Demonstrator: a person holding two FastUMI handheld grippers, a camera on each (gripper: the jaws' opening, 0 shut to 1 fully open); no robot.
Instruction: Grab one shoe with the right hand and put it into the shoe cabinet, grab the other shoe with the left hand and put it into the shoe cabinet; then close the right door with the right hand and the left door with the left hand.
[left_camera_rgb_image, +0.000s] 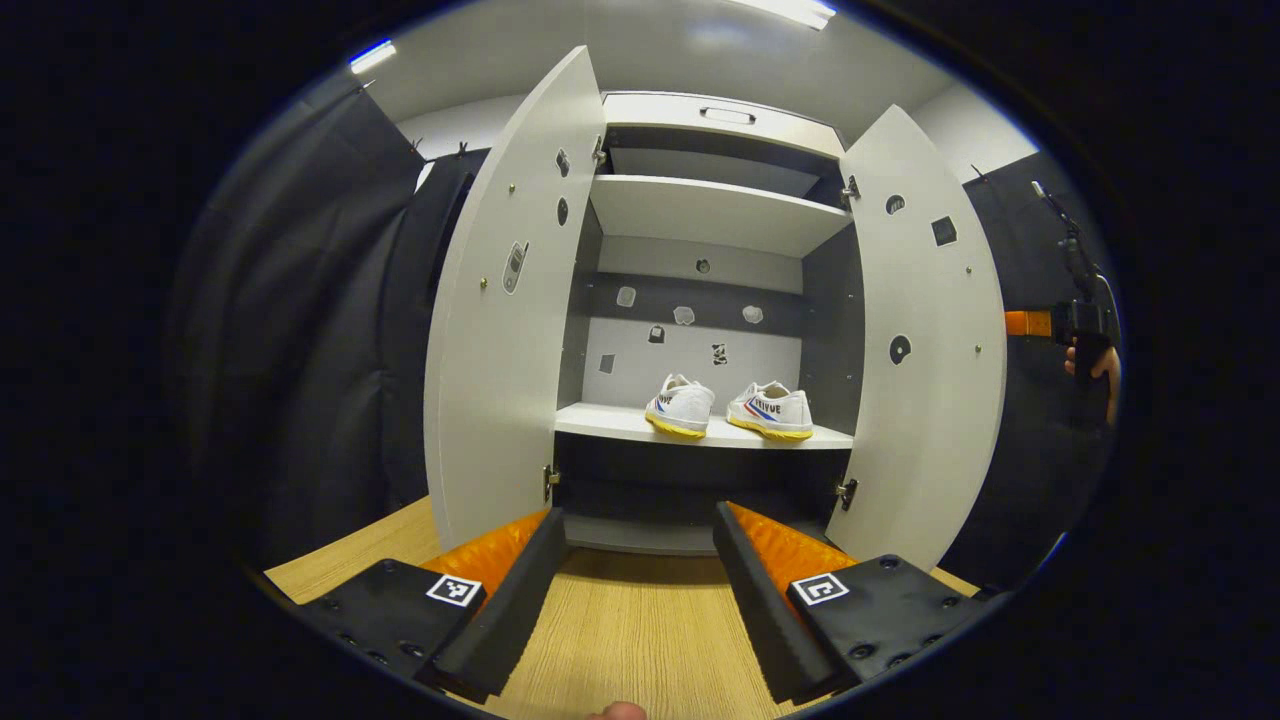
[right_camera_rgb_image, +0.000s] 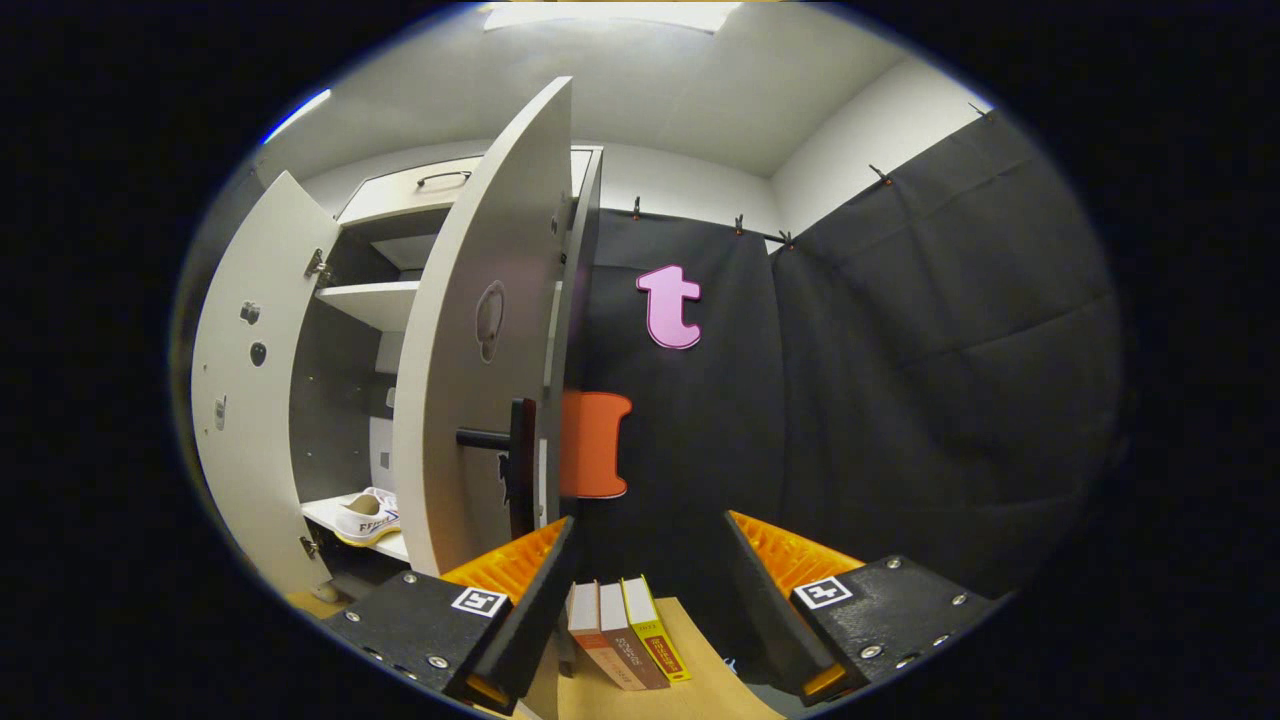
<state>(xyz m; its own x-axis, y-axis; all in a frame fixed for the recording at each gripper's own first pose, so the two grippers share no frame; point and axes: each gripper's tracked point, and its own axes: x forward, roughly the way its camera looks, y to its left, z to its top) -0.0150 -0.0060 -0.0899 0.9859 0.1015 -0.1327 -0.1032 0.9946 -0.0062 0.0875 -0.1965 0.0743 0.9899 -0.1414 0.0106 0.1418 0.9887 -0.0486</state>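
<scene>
Two white shoes with yellow soles stand side by side on the cabinet's lower shelf (left_camera_rgb_image: 600, 420): the left shoe (left_camera_rgb_image: 681, 405) and the right shoe (left_camera_rgb_image: 772, 409). Both doors hang open, the left door (left_camera_rgb_image: 500, 330) and the right door (left_camera_rgb_image: 925, 340). My left gripper (left_camera_rgb_image: 635, 600) is open and holds nothing, low over the wooden top, facing the cabinet. Far right, a hand holds my right gripper (left_camera_rgb_image: 1085, 325) beyond the right door. In the right gripper view, my right gripper (right_camera_rgb_image: 650, 600) is open beside the right door's (right_camera_rgb_image: 470, 380) outer face, near its black handle (right_camera_rgb_image: 505, 445). One shoe (right_camera_rgb_image: 365, 515) shows inside.
An upper shelf (left_camera_rgb_image: 710, 205) and a drawer with a handle (left_camera_rgb_image: 727, 115) sit above the shoes. Three books (right_camera_rgb_image: 625, 630) stand on the wooden surface (left_camera_rgb_image: 630, 640) just ahead of my right gripper. Black cloth walls surround the cabinet on both sides.
</scene>
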